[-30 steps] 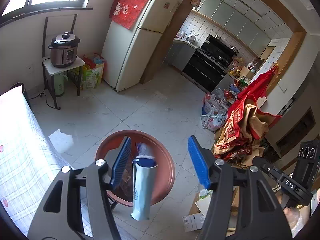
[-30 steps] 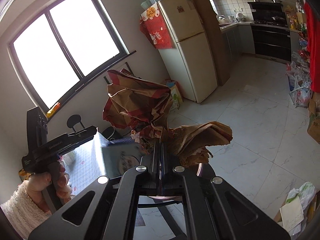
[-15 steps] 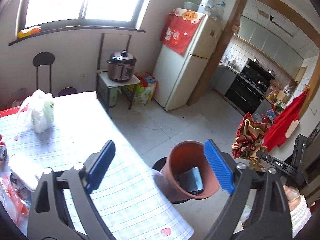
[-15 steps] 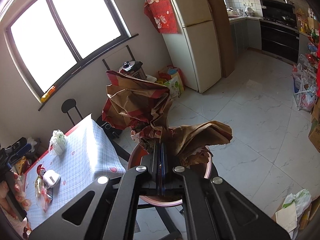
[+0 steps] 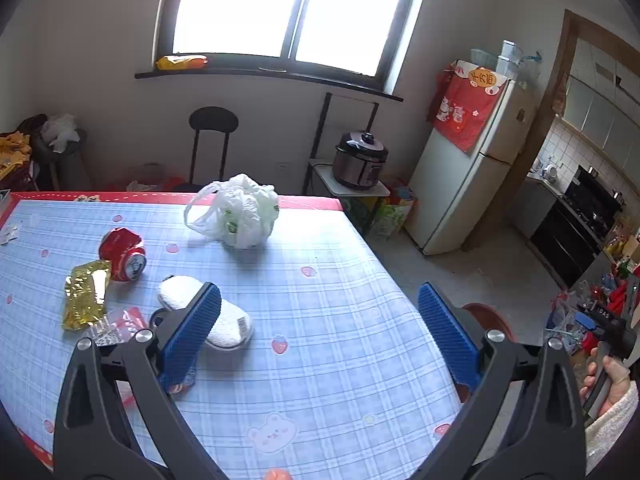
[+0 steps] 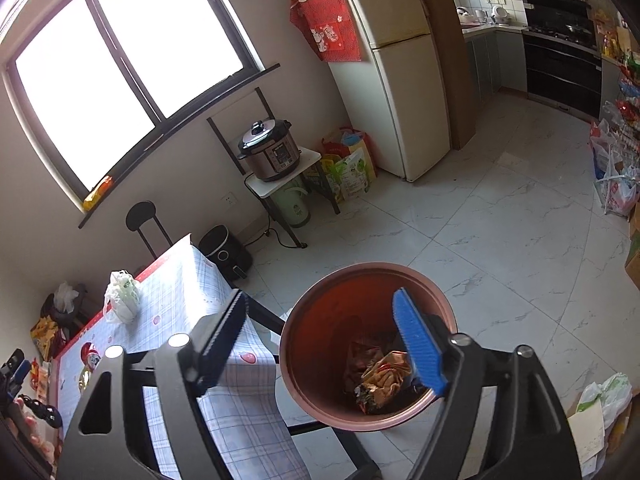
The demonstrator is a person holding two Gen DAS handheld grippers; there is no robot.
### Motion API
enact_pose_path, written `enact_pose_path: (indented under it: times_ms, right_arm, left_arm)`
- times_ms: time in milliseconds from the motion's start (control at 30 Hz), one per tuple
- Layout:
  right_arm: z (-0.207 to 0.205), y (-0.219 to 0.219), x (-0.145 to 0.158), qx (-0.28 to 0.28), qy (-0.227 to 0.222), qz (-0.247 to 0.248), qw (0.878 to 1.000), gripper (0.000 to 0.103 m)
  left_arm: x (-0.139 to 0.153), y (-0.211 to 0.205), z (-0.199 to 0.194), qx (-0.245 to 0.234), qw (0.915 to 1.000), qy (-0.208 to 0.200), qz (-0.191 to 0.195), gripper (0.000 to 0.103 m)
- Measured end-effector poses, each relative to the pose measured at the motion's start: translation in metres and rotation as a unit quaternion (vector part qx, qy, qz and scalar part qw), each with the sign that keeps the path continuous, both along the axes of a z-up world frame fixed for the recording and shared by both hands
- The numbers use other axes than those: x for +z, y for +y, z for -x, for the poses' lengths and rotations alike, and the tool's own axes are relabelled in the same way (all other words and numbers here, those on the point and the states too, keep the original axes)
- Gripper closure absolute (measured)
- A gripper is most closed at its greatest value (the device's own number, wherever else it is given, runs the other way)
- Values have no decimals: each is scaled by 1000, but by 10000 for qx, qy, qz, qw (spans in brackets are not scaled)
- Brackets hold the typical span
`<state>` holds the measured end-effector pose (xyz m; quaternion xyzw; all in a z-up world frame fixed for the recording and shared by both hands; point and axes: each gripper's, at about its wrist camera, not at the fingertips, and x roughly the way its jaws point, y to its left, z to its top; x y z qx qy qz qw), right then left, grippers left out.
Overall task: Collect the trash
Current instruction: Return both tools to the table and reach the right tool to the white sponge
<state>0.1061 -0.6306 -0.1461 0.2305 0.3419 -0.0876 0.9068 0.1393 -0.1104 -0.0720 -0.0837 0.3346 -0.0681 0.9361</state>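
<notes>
The left gripper (image 5: 316,336) hung with its jaws spread wide over the checked tablecloth (image 5: 320,360); at middle left lay a white slipper (image 5: 224,320), gold wrapper (image 5: 86,294), red can (image 5: 124,254) and white bag (image 5: 240,216). The right gripper (image 6: 320,344) was spread wide over the brown bin (image 6: 320,360), crumpled paper (image 6: 382,380) at the bin's bottom. Beyond stood a cooker (image 6: 270,154), fridge (image 6: 400,80) and window (image 5: 280,8).

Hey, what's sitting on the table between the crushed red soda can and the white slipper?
Nothing: bare checked tablecloth separates the crushed red soda can from the white slipper, seen in the left wrist view.
</notes>
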Motion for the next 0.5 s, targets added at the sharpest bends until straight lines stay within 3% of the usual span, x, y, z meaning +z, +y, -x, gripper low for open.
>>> enact_pose_path:
  times_ms: [267,500]
  right_arm:
    - [-6,41,4,243,109,-116,9996,7]
    - [-25,115,-8,708,325,104,9969,6]
  left_arm:
    - [0,71,43,656,9973,-144,-301,6]
    - [-9,153,91,1429,9893,-42,-291,6]
